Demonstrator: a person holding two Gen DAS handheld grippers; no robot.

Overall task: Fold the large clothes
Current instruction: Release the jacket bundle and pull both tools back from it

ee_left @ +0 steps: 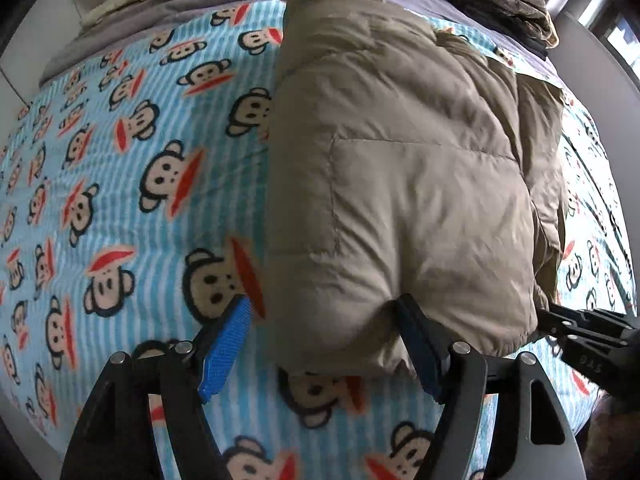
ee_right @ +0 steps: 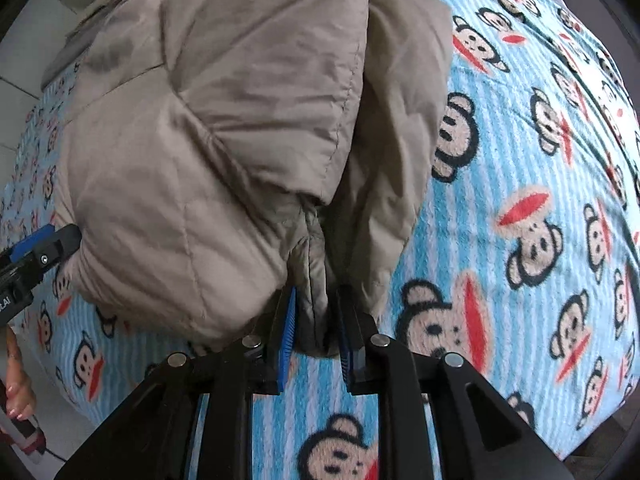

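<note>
While the jacket lies half folded, these are the points of the moment:

Garment: a beige padded jacket (ee_left: 400, 168) lies lengthwise on the monkey-print fleece blanket (ee_left: 120, 200), directly ahead of both tools; its sides look already turned in, so it makes a long narrow bundle.

Step in hand: I judge it is the last fold, where the near hem is taken up and brought over toward the far end.

Right gripper (ee_right: 316, 336): the jaws are narrow and pinch a bunched edge of the jacket between the blue pads (ee_right: 289, 336). The cloth fills the gap, so the hold looks firm.

Left gripper (ee_left: 324, 340): the jaws stand wide. The near corner of the jacket bulges into the gap; the right-side finger (ee_left: 420, 344) presses against the puffy cloth, the left-side pad (ee_left: 224, 344) is apart from it, over the blanket. It holds nothing yet.

Next move: the left tool probably has to close on its corner of the hem, so both corners rise together; then both carry the hem forward, away from the tools. The filling is thick and springy, so a shallow bite may slip.

Beyond the jacket: folded clothes (ee_left: 500, 0) are stacked at the far right corner of the bed, though what kind I cannot tell in this distorted edge.
</note>
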